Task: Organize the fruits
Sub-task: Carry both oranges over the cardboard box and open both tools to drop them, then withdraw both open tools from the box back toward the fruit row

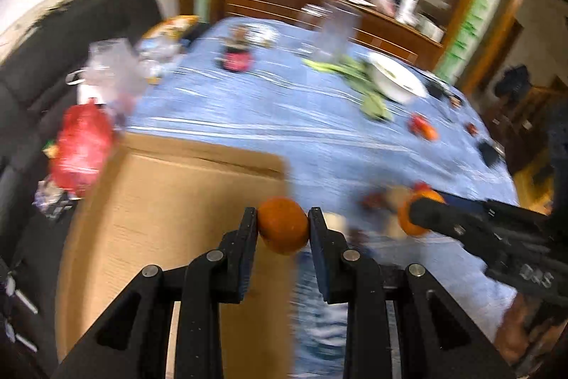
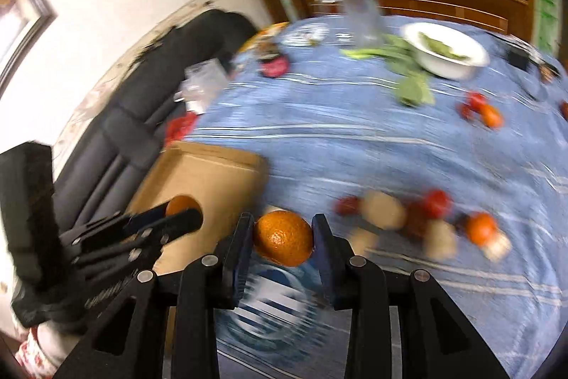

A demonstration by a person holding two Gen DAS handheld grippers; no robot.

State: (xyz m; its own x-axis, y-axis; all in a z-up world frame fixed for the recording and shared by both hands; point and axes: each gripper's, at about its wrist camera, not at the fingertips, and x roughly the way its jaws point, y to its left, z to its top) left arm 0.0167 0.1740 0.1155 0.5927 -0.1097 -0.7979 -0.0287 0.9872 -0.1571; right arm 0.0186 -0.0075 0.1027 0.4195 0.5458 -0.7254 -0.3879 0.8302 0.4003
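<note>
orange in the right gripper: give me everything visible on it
The orange is round, deep orange, with a dimpled, glossy peel and no stem visible. It sits clamped between the right gripper pads, one pad on each side, held clear above the blue cloth. From the left wrist view it shows at the right gripper's tip, partly hidden by a finger. Nothing else touches it. The underside is hidden.

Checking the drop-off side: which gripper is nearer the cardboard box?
Left. The left gripper holds its orange over the cardboard box edge; the right gripper sits beside it, over the tablecloth.
</note>
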